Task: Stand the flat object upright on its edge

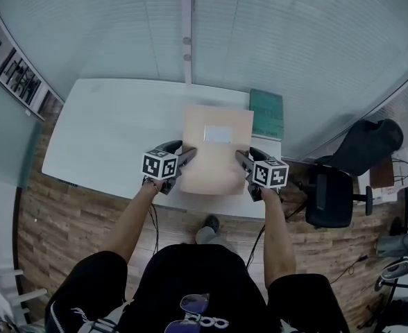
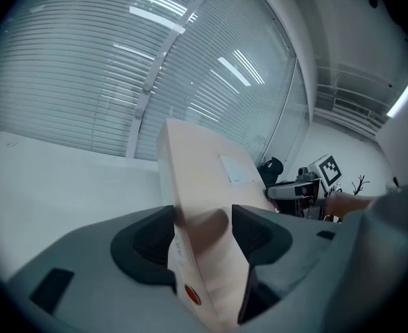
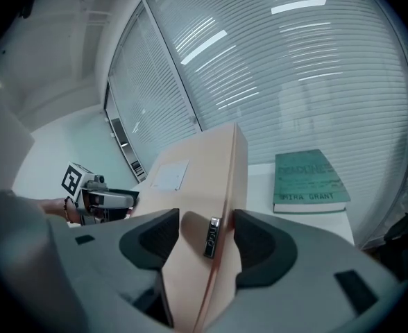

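Flat box (image 1: 216, 159): beige, with a pale label on its broad face. It is held just beside the green book (image 1: 267, 114), on the book's left in the head view, over the bench (image 1: 107, 127).
Left tool (image 2: 202, 222): clenched on the box's side edge farther from the book.
Right tool (image 3: 207, 226): clenched on the side edge nearer the book, at a metal clasp (image 3: 211, 238).
Risk, slip: each grip takes only a narrow edge, so an uneven lift would likely twist the box free.
Risk, topple: released on so thin an edge, the box may fall flat, possibly onto the book.
Head view only: both tools together and the box's whole outline.
Right gripper view only: the clasp.
Left gripper view only: a red dot (image 2: 192, 295) on the box's edge.
Unresolved: whether the box's far edge touches the bench.
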`<state>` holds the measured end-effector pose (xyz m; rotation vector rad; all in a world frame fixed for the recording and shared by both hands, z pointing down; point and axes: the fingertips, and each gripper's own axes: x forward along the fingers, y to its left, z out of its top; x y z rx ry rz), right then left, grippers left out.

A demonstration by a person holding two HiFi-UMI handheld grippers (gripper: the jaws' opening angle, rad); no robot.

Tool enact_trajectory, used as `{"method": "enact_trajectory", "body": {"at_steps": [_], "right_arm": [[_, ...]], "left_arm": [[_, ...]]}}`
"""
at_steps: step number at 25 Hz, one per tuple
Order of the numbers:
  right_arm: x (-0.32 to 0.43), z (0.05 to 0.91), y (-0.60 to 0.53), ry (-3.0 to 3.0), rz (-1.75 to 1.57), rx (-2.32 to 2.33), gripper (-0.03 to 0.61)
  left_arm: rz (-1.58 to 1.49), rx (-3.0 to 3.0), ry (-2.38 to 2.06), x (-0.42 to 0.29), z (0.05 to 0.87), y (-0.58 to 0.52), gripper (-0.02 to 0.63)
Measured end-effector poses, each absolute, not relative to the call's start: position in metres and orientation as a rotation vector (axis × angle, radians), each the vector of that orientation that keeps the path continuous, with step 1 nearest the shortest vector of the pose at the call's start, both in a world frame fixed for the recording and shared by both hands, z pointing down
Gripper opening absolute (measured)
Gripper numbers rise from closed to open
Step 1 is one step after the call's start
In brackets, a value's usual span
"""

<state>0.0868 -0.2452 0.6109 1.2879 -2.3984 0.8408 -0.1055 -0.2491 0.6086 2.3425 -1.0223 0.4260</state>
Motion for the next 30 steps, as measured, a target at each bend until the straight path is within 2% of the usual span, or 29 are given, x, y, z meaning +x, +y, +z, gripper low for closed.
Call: {"method": "enact_trajectory", "body": {"at_steps": [18,30], "right_arm": [[0.084,0.566,-0.286,-2.498,0.716,1.240,0.261],[0.097,0.553,-0.300,-2.536,0.610,1.209,0.215]], "left_arm": [[0.352,2.369,-1.151,-0.109,0.568,-0.280,0.270],[0.303,2.389,-1.270,-0.102,0.539,-0.289,0.248]]}}
